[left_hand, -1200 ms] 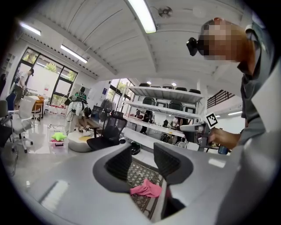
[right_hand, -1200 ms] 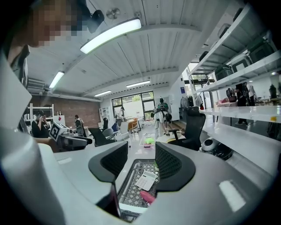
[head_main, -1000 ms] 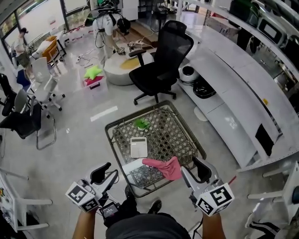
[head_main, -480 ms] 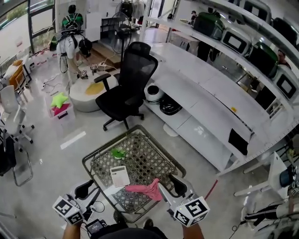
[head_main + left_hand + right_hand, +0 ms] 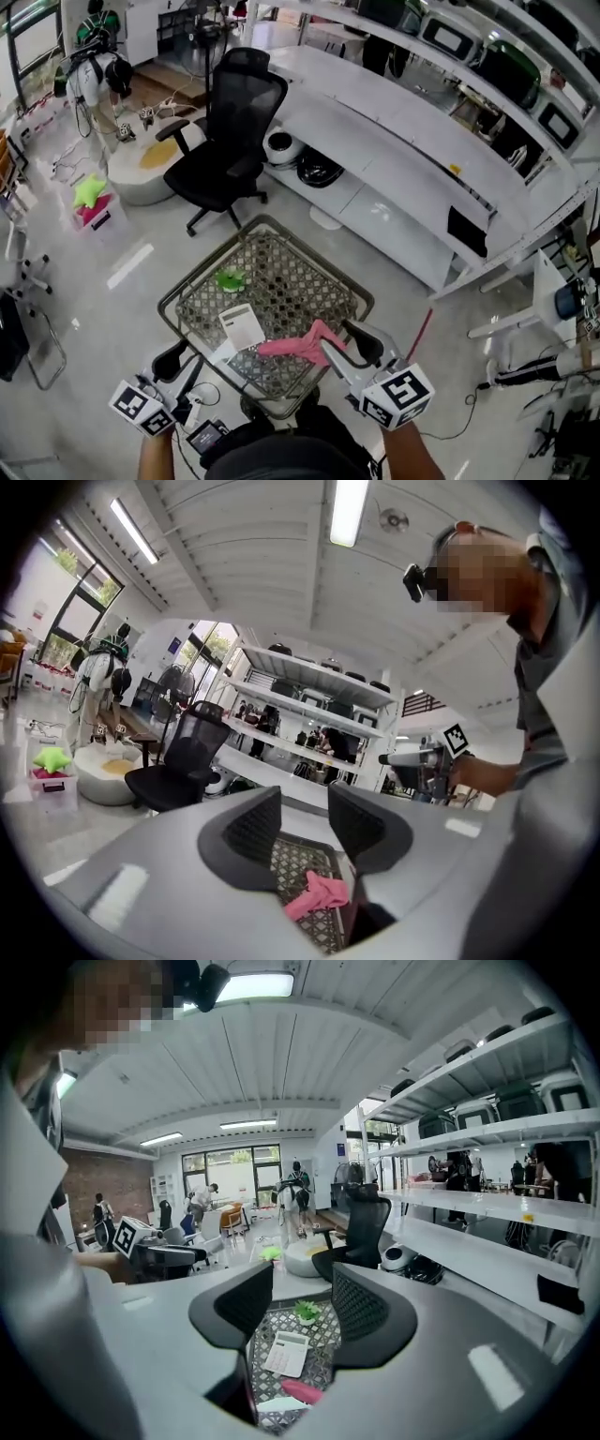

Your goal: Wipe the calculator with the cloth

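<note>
Step in hand judged as fetching the cloth (image 5: 298,344), a crumpled strip of soft pink fabric lying just right of the calculator (image 5: 242,328). Advised: lower the right tool (image 5: 302,1279) onto the fold farthest from the calculator, pinch deep, lift clear, then sweep flat across the keys. Right tool found apart, clamping nothing; left tool (image 5: 302,801) likewise apart and empty, free to steady the calculator. Calculator flat, white and rigid, resting on the desk (image 5: 291,281), an open lattice top likely to snag cloth.
</note>
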Demonstrator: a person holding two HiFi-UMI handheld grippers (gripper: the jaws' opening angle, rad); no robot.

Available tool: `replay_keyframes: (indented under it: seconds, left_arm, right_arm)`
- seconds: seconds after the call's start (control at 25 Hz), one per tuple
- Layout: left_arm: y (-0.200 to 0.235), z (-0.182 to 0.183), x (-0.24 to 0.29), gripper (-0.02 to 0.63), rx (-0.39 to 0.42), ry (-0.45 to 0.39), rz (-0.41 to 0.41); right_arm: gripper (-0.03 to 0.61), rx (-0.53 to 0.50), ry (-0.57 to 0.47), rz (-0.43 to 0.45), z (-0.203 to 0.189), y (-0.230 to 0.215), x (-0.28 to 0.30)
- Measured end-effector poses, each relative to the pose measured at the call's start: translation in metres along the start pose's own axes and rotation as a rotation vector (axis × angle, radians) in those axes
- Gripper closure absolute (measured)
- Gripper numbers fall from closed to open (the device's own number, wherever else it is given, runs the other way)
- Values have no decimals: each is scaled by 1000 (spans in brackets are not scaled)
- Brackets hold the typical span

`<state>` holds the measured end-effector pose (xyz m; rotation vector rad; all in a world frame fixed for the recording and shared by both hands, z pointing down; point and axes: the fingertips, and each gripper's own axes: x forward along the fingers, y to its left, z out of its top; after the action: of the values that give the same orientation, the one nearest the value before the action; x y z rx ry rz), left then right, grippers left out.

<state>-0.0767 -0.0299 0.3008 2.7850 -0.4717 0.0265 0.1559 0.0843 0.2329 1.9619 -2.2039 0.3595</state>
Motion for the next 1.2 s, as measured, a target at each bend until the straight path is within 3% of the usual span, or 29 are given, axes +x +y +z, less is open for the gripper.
replay_keyframes:
  seconds: [0.16,0.32,0.56,1.2]
  left_arm:
    - [-1,7,23,419,-24,-33,3]
    - [1,-1,17,419,-21,48,35]
    - [-2,-7,27,419,-49,44,108]
    - [8,-56,35,419,-121,136,260]
  right_arm:
    - [400,-21,31,0,12,-22,9]
    - [400,55,71,34,-16,-19,23]
    - [400,71,135,94,-50,-45,49]
    - [377,167,508,131,-253,-102,114]
